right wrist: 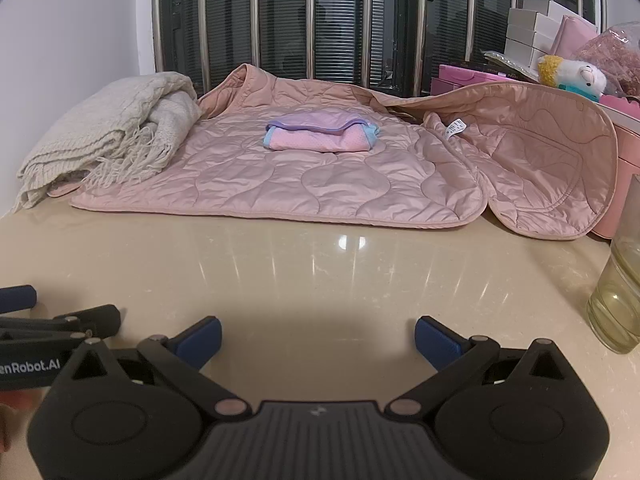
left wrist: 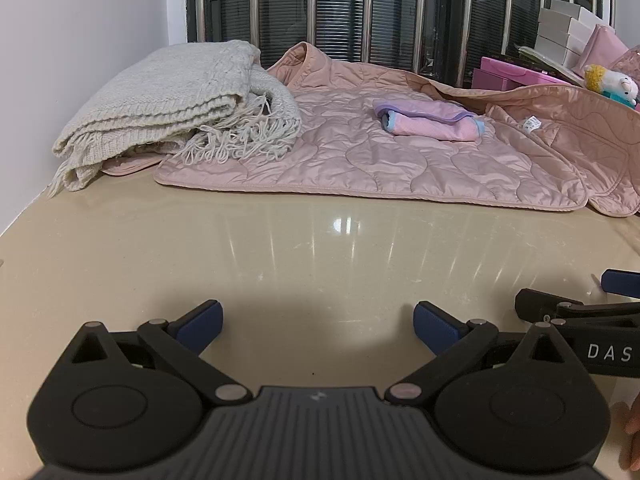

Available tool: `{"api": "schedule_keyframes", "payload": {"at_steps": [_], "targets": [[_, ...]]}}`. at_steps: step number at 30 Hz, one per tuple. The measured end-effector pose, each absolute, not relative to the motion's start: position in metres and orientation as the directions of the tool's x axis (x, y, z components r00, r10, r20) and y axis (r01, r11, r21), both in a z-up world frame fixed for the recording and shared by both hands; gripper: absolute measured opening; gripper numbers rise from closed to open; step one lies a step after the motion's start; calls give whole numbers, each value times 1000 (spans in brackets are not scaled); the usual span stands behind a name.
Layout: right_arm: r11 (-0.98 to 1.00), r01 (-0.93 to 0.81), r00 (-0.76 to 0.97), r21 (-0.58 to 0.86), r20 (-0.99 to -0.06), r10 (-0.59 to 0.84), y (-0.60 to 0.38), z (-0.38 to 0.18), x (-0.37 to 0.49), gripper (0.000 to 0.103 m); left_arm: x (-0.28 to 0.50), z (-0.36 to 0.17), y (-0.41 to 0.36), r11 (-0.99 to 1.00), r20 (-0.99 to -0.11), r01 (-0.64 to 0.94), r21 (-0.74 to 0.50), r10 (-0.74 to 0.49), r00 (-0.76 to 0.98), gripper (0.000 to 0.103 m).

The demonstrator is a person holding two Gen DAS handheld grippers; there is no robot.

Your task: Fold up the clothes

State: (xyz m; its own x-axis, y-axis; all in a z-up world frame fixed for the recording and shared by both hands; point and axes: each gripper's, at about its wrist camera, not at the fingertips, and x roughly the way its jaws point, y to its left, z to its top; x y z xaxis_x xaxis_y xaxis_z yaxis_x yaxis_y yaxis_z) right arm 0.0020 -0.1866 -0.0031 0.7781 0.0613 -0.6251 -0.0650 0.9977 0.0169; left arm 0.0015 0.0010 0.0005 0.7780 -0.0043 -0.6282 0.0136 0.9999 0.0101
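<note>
A pink quilted satin jacket is spread flat across the far half of the glossy beige stone worktop, its hem facing the near edge. One front panel is flipped open toward the right edge, lining up, with a white care label showing. A small folded pink garment with blue and purple trim is laid on the middle of the jacket. A folded cream knitted blanket with a fringe is stacked at the far left corner, overlapping the jacket's left side. Dark window blinds behind metal bars are seen behind the far edge.

The left gripper is held low over the bare near part of the worktop, blue-padded fingers spread wide, nothing between them. The right gripper is held just beside it, likewise spread wide and empty. Both are well apart from the jacket.

At the right edge a clear glass with yellowish liquid is seen, near the right gripper. At the far right corner, white boxes, pink boxes and a white and yellow plush toy are piled behind the jacket.
</note>
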Motion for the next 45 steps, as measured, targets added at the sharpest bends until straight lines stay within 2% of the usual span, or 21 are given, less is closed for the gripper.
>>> {"api": "schedule_keyframes", "payload": {"at_steps": [45], "targets": [[999, -46, 783, 18, -620, 48, -188, -4, 2, 103, 1, 1, 0, 1000, -629, 26, 11, -14, 778, 102]]}}
